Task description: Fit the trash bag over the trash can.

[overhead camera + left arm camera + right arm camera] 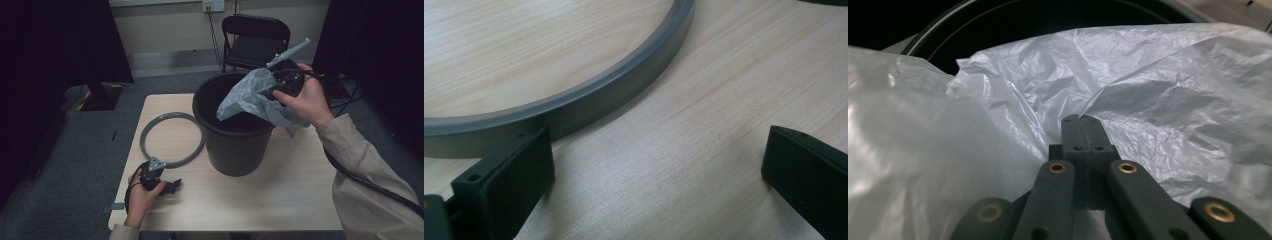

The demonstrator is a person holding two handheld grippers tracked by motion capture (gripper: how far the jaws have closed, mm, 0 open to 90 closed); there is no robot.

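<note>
**Plastic bag held over the black bin**

The grey-white plastic bag (250,97) hangs from your right gripper (282,85), above the far right part of the bin's opening. In the right gripper view the two black jaws are pressed together, and the crumpled film of the bag (1158,95) is pinched at their tips and spreads out to both sides of them. One loose corner of the bag hangs down over the mouth of the bin, and another part falls behind your right hand (307,100), outside the rim.

The black bin (235,145) stands upright on the table, near its far edge. Its inside looks dark, and I cannot tell if something lies at the bottom. In the right gripper view the round rim of the bin (933,35) shows behind the bag.

Just left of the bin, the grey ring (172,137) lies flat on the light wooden table (280,195); only bare tabletop is inside it.

Your left gripper (170,187) rests low on the table at the near side of the ring. In the left gripper view its jaws stand wide apart with only bare wood between them, and the left jaw is just beside the outer wall of the ring (624,80).

Beyond the table, a dark folding chair (255,42) stands by the wall.
</note>
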